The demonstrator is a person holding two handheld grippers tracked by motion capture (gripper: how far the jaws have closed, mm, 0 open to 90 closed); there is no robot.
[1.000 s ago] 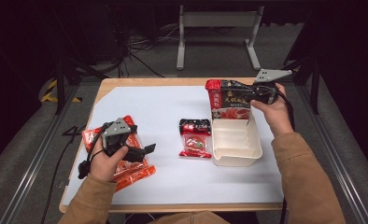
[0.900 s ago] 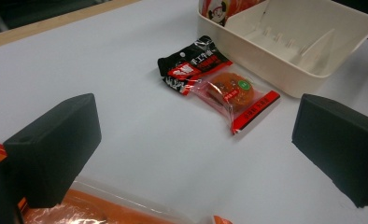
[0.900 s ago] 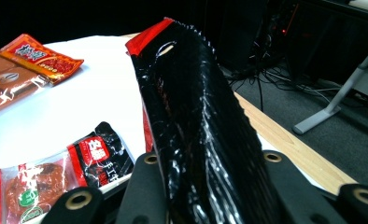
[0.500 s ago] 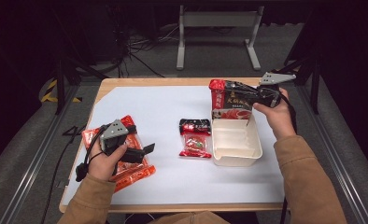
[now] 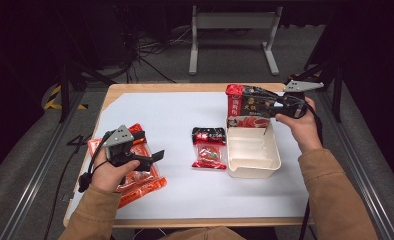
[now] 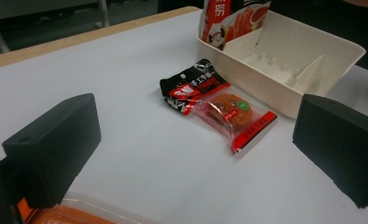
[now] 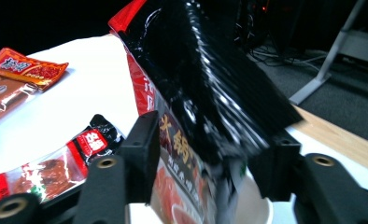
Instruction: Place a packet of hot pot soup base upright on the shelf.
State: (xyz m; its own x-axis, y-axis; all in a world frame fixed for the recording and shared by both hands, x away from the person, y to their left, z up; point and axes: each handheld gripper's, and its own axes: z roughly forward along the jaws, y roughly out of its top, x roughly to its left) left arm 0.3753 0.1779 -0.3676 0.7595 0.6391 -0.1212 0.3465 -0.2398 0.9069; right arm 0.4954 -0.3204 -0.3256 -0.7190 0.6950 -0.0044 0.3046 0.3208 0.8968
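The right gripper (image 5: 265, 105) has just been opening its jaws, and the big red-and-black pouch (image 5: 245, 106) sits between them, upright in the far end of the white tray (image 5: 252, 167), probably parked there so it stands instead of flopping. The pads look backed off the film. The left gripper (image 5: 155, 157) hangs wide and empty over the orange packets (image 5: 140, 182) near the table's left edge. The small sachets (image 5: 209, 147) lie just beside the tray, with plenty of bare white top around them.
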